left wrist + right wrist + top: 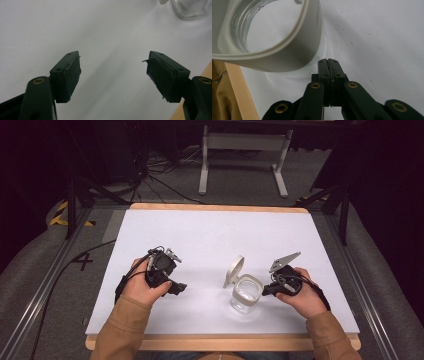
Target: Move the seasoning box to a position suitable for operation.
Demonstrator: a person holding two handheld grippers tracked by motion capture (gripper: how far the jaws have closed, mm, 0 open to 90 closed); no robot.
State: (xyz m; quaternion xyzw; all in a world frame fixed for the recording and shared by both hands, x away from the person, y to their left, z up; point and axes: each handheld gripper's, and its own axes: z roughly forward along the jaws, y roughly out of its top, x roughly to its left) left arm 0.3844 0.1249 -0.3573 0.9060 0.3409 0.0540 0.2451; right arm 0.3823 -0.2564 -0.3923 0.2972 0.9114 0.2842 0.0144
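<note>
A white table (210,235) on a grey floor holds one glass jar (246,293), its hinged lid (233,270) flipped up. My right gripper (267,290) (jaws clenched on nothing) sits just beside the jar's right wall, nearer than my left gripper (177,287), spread wide, well apart leftward.

Tan sleeves (120,327), black two-jaw tool (113,75) with brass rivets, perhaps rubber-padded jaws

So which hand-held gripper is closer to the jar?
Right. The right hand-held gripper sits just beside the jar; the left hand-held gripper is farther off to its left.
</note>
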